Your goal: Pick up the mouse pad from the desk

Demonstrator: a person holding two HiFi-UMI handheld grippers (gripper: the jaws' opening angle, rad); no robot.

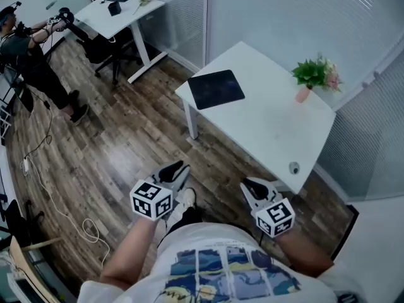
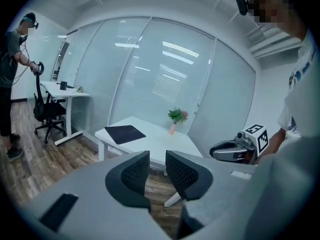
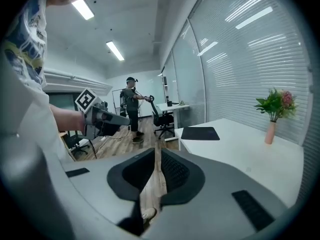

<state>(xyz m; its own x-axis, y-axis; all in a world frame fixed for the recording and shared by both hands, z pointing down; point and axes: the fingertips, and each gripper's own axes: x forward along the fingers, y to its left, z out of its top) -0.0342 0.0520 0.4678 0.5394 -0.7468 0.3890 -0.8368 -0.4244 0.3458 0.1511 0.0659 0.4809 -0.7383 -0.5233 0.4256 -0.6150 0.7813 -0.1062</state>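
My left gripper (image 1: 180, 168) hangs over the wood floor with jaws apart and nothing between them. My right gripper (image 1: 252, 185) is open only a narrow slit, also empty. Ahead, the dark mouse pad (image 1: 216, 88) lies flat on the white desk's (image 1: 271, 128) far corner, well apart from both grippers.

White graphic T-shirt (image 1: 214, 261), grey claws (image 1: 180, 168) (image 1: 251, 185), marker cubes (image 1: 151, 199) (image 1: 276, 217)
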